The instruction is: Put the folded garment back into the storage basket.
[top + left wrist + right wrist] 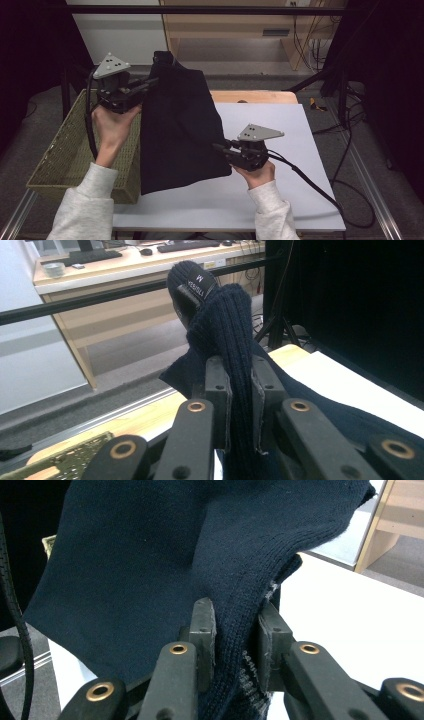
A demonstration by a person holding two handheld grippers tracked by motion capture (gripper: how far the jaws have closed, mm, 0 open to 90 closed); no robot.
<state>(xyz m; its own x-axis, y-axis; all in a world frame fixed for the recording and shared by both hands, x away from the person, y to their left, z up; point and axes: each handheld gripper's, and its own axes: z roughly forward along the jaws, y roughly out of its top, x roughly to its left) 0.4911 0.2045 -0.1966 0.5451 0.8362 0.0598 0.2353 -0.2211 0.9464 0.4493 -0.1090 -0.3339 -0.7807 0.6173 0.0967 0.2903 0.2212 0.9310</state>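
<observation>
We note both grippers, left (150, 82) and right (220, 146), clamping the sweater (177, 130) above the desk (280, 150); basket (60, 150) at left.

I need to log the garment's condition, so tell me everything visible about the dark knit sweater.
The navy sweater is rib-knit, apparently wool, with a black neck label reading M. It hangs lifted and spread, lower edge draped on the white table beside the wicker basket. The left hand-held gripper pinches its ribbed collar; the right hand-held gripper clamps a knit edge.

sweater (175, 130): dark navy, ribbed knit | basket (65, 150): olive-green weave | table (280, 145): white top, wood edge
</observation>
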